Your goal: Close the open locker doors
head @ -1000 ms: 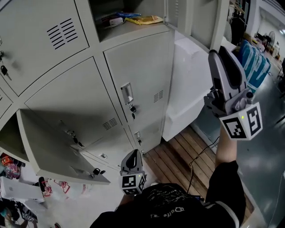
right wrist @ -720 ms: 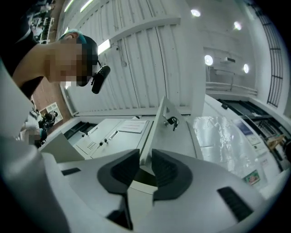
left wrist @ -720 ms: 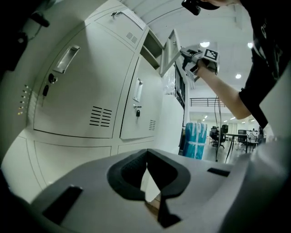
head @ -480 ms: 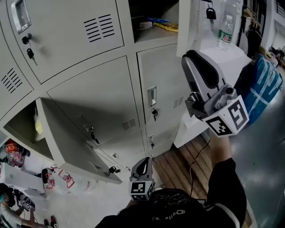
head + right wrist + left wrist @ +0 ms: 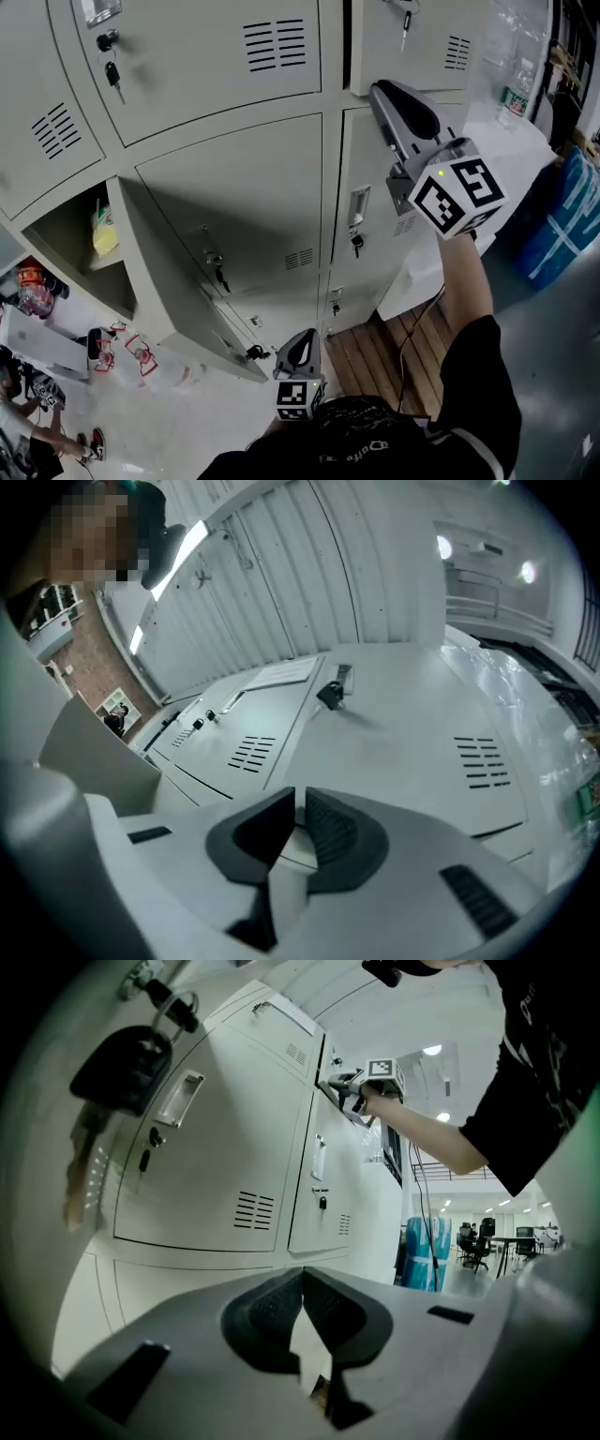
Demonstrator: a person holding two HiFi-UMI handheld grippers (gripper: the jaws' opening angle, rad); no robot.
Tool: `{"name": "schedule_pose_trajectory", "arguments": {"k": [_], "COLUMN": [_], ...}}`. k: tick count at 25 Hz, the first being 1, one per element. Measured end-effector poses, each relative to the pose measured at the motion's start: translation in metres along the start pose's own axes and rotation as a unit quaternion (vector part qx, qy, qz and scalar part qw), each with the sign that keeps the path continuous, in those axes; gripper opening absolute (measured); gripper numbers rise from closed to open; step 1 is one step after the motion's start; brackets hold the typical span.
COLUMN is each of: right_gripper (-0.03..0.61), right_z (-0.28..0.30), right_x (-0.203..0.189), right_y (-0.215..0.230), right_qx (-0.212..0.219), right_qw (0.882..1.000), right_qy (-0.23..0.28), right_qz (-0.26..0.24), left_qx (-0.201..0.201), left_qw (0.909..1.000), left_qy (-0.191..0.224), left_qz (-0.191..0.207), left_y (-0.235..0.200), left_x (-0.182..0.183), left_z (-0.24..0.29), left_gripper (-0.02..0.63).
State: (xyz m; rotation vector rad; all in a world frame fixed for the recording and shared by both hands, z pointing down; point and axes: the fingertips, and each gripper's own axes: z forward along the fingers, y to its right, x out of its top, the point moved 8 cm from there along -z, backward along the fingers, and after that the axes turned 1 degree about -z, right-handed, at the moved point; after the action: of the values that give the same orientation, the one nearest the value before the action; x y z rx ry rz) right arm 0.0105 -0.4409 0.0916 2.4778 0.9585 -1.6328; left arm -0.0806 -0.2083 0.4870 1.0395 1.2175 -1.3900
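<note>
The grey lockers fill the head view. My right gripper (image 5: 375,89) is raised, its tips against the upper right locker door (image 5: 422,37), which lies flush with a key (image 5: 405,19) in its lock. In the right gripper view its jaws (image 5: 300,794) have just been closing; a narrow gap is left, with nothing in it, and that door (image 5: 403,733) lies just ahead. A lower left locker door (image 5: 178,272) stands open beside a compartment (image 5: 75,234) holding a yellow packet (image 5: 103,230). My left gripper (image 5: 304,336) hangs low, shut and empty (image 5: 302,1274).
A white box (image 5: 506,150) with a water bottle (image 5: 511,98) stands right of the lockers, with a blue bundle (image 5: 572,216) beyond it. A cable (image 5: 422,319) crosses the wooden floor strip (image 5: 394,337). Bags and clutter (image 5: 122,361) lie under the open door. A key (image 5: 117,1072) hangs near the left gripper's camera.
The upper right locker door, open before with snacks showing on its shelf, has swung flush. My right gripper has swept left with it. The left gripper has hardly shifted.
</note>
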Motion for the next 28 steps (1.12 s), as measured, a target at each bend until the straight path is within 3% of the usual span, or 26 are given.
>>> {"name": "schedule_pose_trajectory", "arguments": {"k": [8, 13, 15, 18, 20, 22, 28], "right_gripper": [0.020, 0.020, 0.021, 0.029, 0.079, 0.127, 0.164], "right_z": [0.021, 0.011, -0.003, -0.015, -0.022, -0.034, -0.078], "right_x": [-0.010, -0.006, 0.000, -0.004, -0.011, -0.020, -0.030], "right_y": [0.016, 0.014, 0.003, -0.036, -0.070, -0.107, -0.211], "right_qx": [-0.052, -0.050, -0.031, 0.070, 0.152, 0.232, 0.408], "right_qw": [0.997, 0.998, 0.999, 0.996, 0.985, 0.965, 0.879], "right_qy": [-0.063, -0.041, -0.021, -0.012, -0.020, -0.032, -0.036], "right_qz": [-0.010, 0.008, 0.018, 0.051, 0.081, 0.120, 0.243], "left_qx": [0.011, 0.009, 0.001, 0.021, 0.038, 0.056, 0.159], "left_qw": [0.9999, 0.9998, 0.9997, 0.9997, 0.9992, 0.9984, 0.9870], "left_qy": [0.012, 0.013, 0.015, 0.011, 0.011, 0.008, -0.006], "left_qz": [0.001, 0.013, 0.021, 0.010, 0.003, -0.002, -0.024], "left_y": [-0.002, 0.003, 0.005, 0.016, 0.020, 0.022, 0.020], "left_x": [0.004, 0.003, 0.004, 0.004, 0.000, -0.006, -0.035], "left_z": [0.001, -0.001, -0.002, -0.013, -0.022, -0.033, -0.082], "left_gripper": [0.008, 0.008, 0.008, 0.008, 0.008, 0.008, 0.008]}}
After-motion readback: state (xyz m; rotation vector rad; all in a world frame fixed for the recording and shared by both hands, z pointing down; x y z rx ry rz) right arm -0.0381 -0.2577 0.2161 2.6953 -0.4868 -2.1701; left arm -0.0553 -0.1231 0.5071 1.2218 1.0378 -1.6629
